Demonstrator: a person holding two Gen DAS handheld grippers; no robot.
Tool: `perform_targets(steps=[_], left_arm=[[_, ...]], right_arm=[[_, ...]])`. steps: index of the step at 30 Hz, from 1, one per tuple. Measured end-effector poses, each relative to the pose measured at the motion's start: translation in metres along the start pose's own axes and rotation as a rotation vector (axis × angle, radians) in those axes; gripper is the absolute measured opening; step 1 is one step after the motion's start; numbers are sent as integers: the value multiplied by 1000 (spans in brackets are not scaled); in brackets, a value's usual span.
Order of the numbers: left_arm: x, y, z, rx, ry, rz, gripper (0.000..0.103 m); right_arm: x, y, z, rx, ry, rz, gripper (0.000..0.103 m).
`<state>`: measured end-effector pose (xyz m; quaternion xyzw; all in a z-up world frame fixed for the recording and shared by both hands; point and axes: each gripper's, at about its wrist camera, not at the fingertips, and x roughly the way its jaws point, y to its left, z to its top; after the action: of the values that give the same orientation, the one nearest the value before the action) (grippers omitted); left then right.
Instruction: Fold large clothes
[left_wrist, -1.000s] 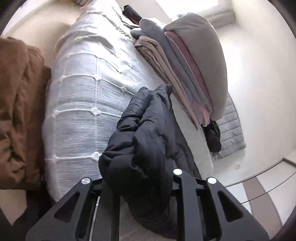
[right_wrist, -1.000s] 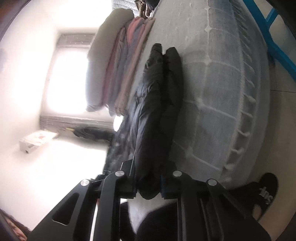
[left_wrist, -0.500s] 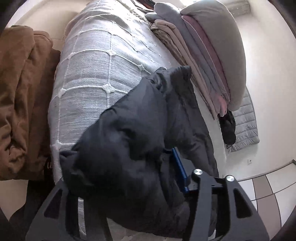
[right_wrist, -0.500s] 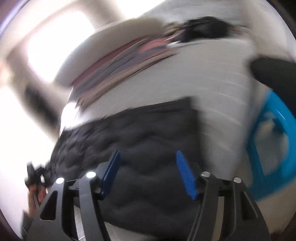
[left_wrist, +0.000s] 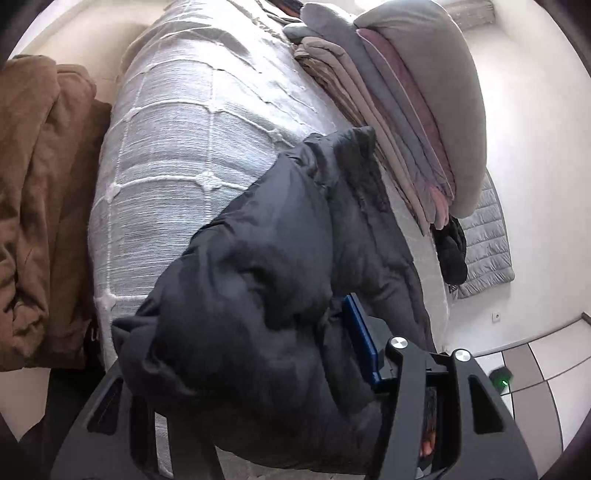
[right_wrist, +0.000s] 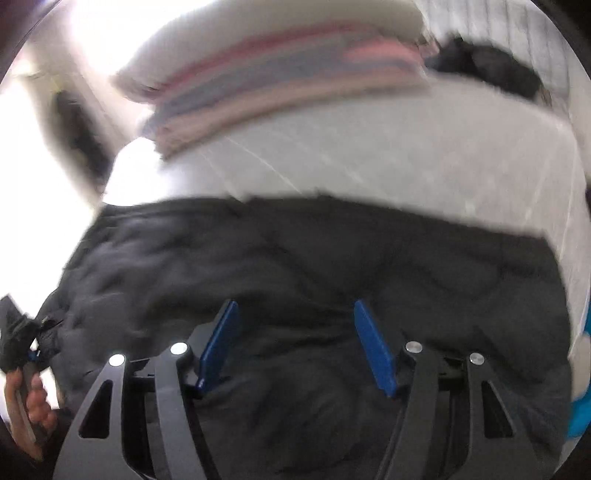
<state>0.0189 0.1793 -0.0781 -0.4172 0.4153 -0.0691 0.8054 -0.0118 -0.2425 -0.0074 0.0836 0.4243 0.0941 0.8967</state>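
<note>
The black jacket (right_wrist: 314, 266) lay folded on the bed (left_wrist: 177, 155), near a stack (left_wrist: 406, 110) of folded clothes. The right gripper (right_wrist: 295, 339) hovered over it, jaws spread after just opening, nothing between them. The left gripper (left_wrist: 258, 369) had also just been opening, and the jacket seemed to bulge loosely between its jaws, one of them hidden.

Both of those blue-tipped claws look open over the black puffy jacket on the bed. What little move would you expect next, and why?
Probably the left gripper draws back out of the black jacket. Both grippers' jaws have just been opening; the right gripper shows both blue pads apart, gripping nothing, while the left one still has jacket bulging between its jaws. The jacket lies doubled on the bedspread, so this fold looks finished.
</note>
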Motion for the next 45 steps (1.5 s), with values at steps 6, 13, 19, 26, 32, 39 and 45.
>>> perform_targets(steps=[6,13,19,26,32,39,45], left_arm=[[-1,-5,-3,11,-14,2,45],[-1,-1,0,0,-14,-6,43],[-2,-2,1,-1,-21,-14,42],[-11,-17,-3,63,-89,-45,31],[-22,-39,-8,155,-152,-72,29],[-44,-98,-21,309,-209,-102,27],[-54,-192,-59,569,-210,-118,27]], right_arm=[[7,56,3,-188,-33,40,72],[72,69,12,-215,178,-58,77],[12,54,0,-203,87,-55,77],[9,36,-35,-244,178,-141,83],[-15,78,-52,-279,89,-38,85],[-10,72,-57,-223,146,37,86],[-68,-38,-49,309,41,481,87]])
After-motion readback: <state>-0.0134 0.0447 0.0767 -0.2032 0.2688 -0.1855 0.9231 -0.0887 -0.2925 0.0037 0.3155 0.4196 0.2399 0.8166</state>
